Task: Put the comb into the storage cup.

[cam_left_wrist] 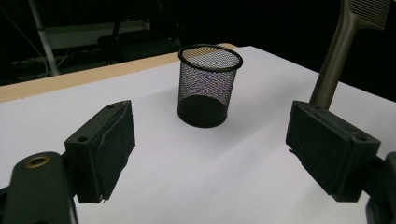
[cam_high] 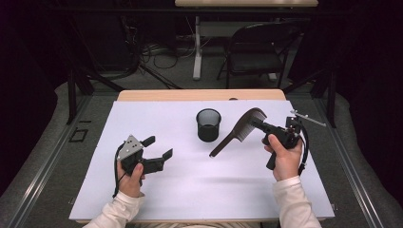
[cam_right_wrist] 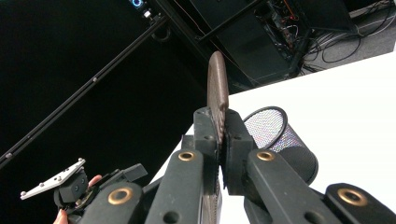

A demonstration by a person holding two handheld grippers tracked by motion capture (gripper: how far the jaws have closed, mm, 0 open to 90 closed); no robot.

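While the comb hangs in the air: nothing else on the surface (cam_high: 157, 190) is being handled.
Right hand-held gripper (cam_high: 257, 124): clamped tight on the comb (cam_high: 240, 130), jaws pressed against its toothed head; in the right gripper view the brown spine rises straight up from between the two pads (cam_right_wrist: 236, 149).
Comb: brown, with a long handle; held tilted above the surface toward the right half, toothed end up by the jaws, handle tip slanting down toward the middle, just right of the cup.
Mesh cup (cam_high: 208, 124): black wire, upright, mouth open upward, standing near the middle of the far half of the surface; the comb does not touch it.
Left hand-held gripper (cam_high: 159, 147): spread wide, holding nothing; low over the left half of the surface, pointed toward the cup, which shows between its two pads in the left gripper view.
Person's hands: one wrapped round each grip, white sleeves coming in over the near edge.
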